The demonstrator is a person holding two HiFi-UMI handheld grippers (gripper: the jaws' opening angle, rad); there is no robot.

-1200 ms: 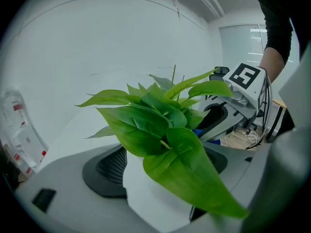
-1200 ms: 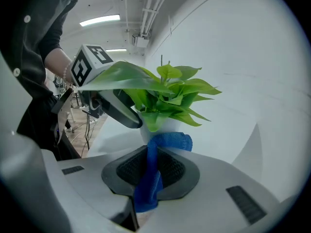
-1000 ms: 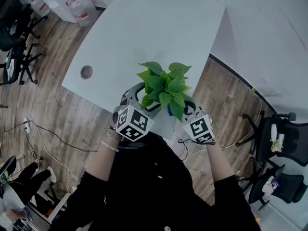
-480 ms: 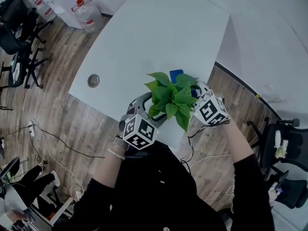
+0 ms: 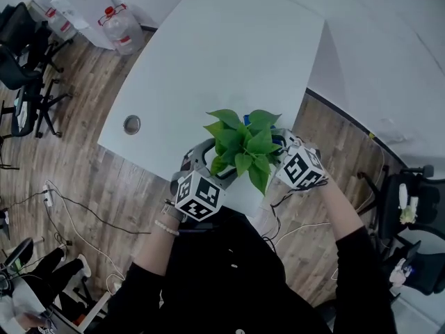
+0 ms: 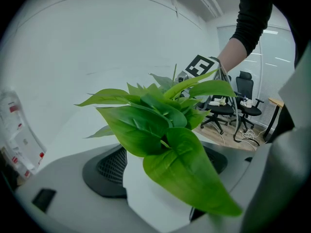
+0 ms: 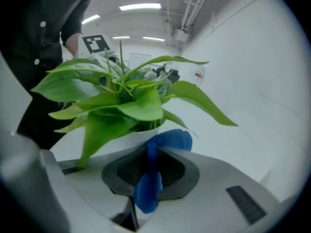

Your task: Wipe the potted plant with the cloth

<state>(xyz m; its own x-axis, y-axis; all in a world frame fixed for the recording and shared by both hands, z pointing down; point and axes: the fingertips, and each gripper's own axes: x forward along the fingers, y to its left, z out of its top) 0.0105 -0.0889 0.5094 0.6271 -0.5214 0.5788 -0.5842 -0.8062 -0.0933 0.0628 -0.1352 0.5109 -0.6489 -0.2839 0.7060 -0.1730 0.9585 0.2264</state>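
Right gripper: jaws drawn narrow on the blue cloth. One fold is pinched between the pads, and the bunched end pokes forward to touch the white pot just under its rim. We read this grip as leaving a soft nose of fabric free to rub with.

Left gripper: jaws closed against the pot's sides, with the white wall filling the gap between the pads. We take this for a brace, so the potted plant does not slide or tip under the wipe.

The leaves droop over both claws. One broad leaf hangs low across the left gripper's view, so strokes along the rim must pass beneath it.

The plant sits at the near edge of the white table, just in front of the person. There is little margin on that side. The tabletop runs wide beyond the plant, with a round grommet well apart to the left.
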